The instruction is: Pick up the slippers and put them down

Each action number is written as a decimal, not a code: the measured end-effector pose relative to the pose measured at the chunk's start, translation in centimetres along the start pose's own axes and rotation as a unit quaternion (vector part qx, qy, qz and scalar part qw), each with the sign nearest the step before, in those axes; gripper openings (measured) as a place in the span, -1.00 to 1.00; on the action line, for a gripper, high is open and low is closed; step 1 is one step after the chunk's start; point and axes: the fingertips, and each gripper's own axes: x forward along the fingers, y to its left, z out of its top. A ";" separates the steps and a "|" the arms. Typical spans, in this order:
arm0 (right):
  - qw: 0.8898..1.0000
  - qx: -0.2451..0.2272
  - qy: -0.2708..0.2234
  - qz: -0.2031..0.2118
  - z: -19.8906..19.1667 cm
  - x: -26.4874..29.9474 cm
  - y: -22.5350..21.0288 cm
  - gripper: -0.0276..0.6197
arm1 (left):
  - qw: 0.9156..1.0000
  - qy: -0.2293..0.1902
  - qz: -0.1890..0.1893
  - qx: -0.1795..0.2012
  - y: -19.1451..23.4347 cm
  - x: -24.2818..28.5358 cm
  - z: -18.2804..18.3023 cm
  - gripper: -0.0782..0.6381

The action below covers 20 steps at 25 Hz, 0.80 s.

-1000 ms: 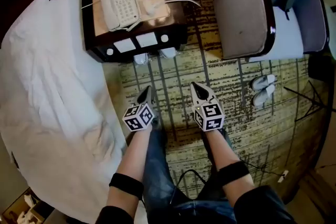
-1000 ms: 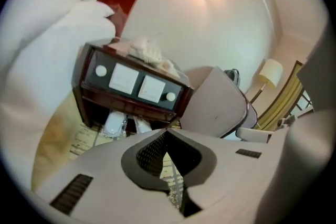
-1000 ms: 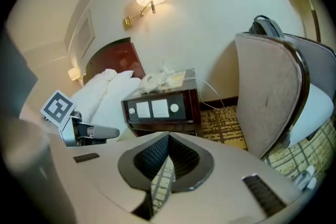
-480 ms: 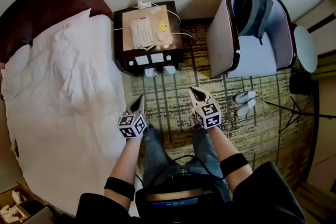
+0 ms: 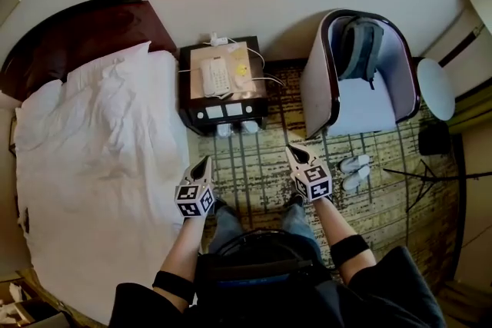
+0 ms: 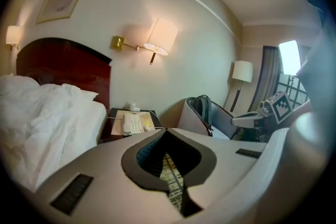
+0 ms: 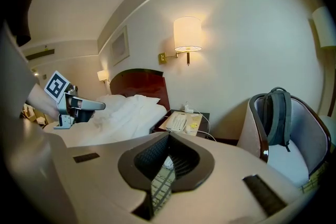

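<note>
- the bed (image 5: 92, 165) eats the whole left side of the room; nothing to do there, so just keep the left elbow off it
- the patterned carpet (image 5: 261, 173) is where the job actually is; both grippers look well above it, so I'd call this step the approach, and it needs a proper crouch first
- the armchair (image 5: 319, 88) with the backpack (image 5: 360, 46) stands just behind the target; come in from the open carpet side, not over the chair's edge
- left gripper (image 5: 203, 162) and right gripper (image 5: 297, 153): jaws fully closed on both, nothing between them; open them on the way down, not at contact
- the slippers (image 5: 355, 169), a white pair, lie side by side on the carpet right of the right gripper, near the armchair's front; they look thin and floppy, so pinch an edge and lift slowly
</note>
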 end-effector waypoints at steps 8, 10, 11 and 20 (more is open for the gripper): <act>1.000 -0.001 -0.004 -0.006 -0.1 -2.4 0.0 -0.91 | 0.999 -0.012 -0.003 0.039 -0.9 -2.5 1.6 -0.77; 1.000 0.013 -0.006 -0.015 -0.6 -2.8 -0.4 -0.91 | 0.999 -0.014 -0.002 0.040 -0.9 -3.1 1.6 -0.77; 1.000 0.017 -0.006 -0.018 -0.9 -3.0 -0.5 -0.91 | 0.999 -0.013 -0.002 0.039 -0.9 -3.4 1.5 -0.77; 1.000 0.021 0.007 -0.022 -2.0 -3.7 -0.6 -0.91 | 0.999 -0.008 -0.004 0.034 -1.1 -3.3 0.4 -0.77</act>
